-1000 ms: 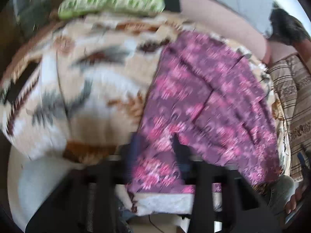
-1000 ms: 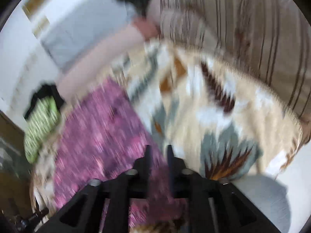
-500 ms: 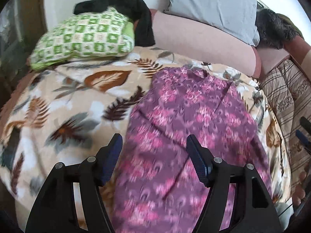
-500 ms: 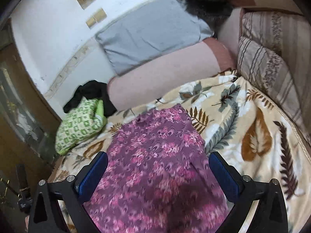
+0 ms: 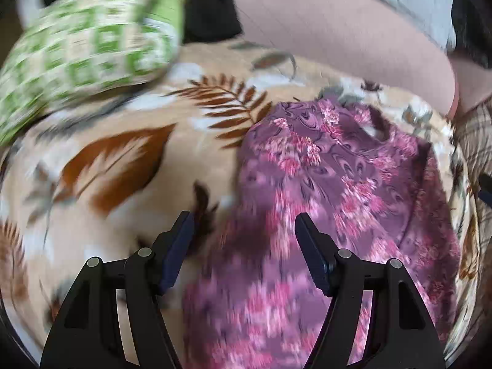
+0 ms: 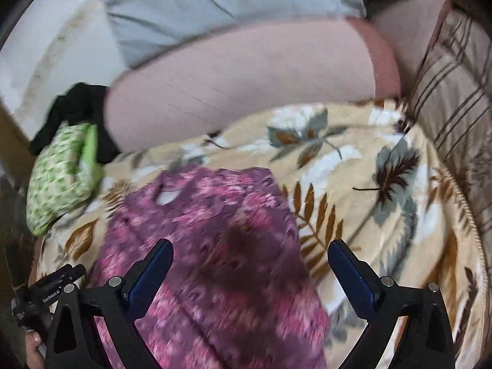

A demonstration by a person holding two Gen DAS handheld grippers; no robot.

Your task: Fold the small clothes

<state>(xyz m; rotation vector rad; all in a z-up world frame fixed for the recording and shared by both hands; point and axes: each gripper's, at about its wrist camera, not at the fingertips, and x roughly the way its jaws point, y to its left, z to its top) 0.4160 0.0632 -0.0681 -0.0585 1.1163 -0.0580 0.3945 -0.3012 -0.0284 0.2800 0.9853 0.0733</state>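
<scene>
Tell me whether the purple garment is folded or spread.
Spread: the purple garment lies flat on the blanket, neckline showing, neither gripper holding it.

A leaf-print blanket [image 6: 369,184] is covering the sofa seat, with a pink bolster [image 6: 246,92] lying at twelve o'clock. A green checked pillow [image 5: 86,40] is sitting at ten o'clock, a striped cushion [image 6: 455,86] at two.

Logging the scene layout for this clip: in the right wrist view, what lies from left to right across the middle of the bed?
Green patterned pillow → purple floral garment → leaf-print blanket → striped cushion.
</scene>
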